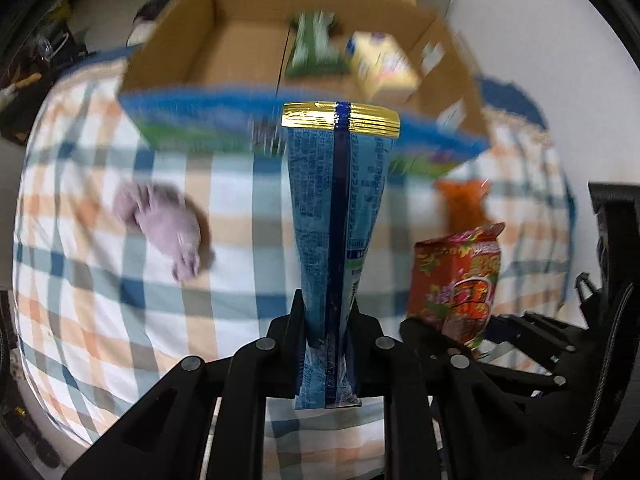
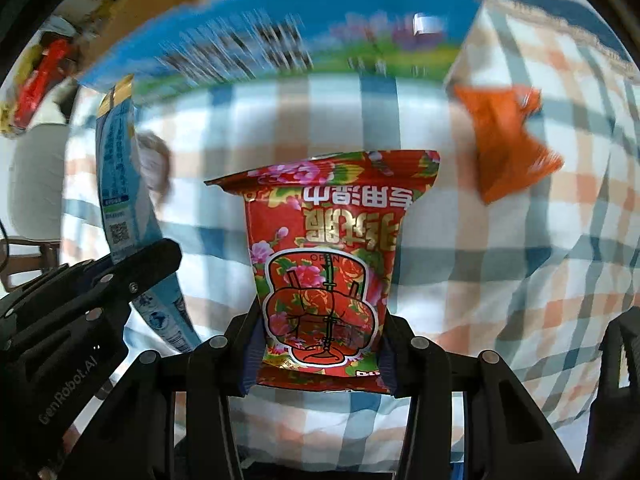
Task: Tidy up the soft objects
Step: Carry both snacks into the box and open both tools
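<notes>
Left tongs [image 1: 328,320] grip blue packet [image 1: 338,208] | right tongs [image 2: 320,320] grip red packet [image 2: 326,264]

The right gripper [image 2: 324,312] is squeezing a red flowery bag [image 2: 324,256] between its two fingers. The bag stands up over a checked cloth [image 2: 500,248]. On the left side, the left gripper [image 2: 132,276] pinches a blue bag [image 2: 120,188] (it leans a bit). An orange packet [image 2: 508,140] lies on the cloth, well apart. A big blue box [image 2: 280,28] sits behind, all blurry.
</notes>
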Action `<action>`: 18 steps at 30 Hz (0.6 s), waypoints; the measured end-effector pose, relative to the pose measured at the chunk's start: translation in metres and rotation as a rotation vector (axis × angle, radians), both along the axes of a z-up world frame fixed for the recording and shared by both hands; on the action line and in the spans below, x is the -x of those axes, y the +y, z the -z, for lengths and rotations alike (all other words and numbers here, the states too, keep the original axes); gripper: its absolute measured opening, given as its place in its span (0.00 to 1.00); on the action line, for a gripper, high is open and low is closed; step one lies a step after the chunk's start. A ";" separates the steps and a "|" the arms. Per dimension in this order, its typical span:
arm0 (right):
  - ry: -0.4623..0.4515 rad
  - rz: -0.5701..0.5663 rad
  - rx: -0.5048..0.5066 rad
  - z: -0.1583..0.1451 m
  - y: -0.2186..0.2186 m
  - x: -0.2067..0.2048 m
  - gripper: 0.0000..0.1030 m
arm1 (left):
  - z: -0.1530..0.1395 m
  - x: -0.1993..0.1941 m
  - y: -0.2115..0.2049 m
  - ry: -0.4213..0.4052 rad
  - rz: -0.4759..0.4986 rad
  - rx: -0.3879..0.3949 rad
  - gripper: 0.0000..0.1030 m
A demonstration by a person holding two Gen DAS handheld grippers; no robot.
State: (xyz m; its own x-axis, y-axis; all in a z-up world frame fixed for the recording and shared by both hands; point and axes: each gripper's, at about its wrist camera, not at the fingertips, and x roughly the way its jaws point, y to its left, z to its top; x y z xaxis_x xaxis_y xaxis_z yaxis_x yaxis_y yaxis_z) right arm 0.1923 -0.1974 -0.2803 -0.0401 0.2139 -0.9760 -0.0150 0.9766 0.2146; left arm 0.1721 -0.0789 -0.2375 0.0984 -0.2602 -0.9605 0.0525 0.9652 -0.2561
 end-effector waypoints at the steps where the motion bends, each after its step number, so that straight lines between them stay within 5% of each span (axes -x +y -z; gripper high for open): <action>1: -0.020 0.001 -0.011 -0.011 -0.004 -0.001 0.47 | -0.012 -0.007 0.003 -0.017 0.001 0.013 0.13; 8: -0.171 0.005 -0.070 -0.096 -0.008 -0.050 0.47 | -0.063 -0.080 0.015 -0.107 0.000 0.032 0.13; 13: -0.210 0.016 -0.076 -0.112 0.013 -0.095 0.47 | -0.080 -0.145 0.030 -0.140 -0.008 -0.008 0.13; 18: -0.194 0.029 -0.066 -0.089 0.015 -0.138 0.47 | -0.066 -0.202 0.040 -0.122 0.004 -0.065 0.13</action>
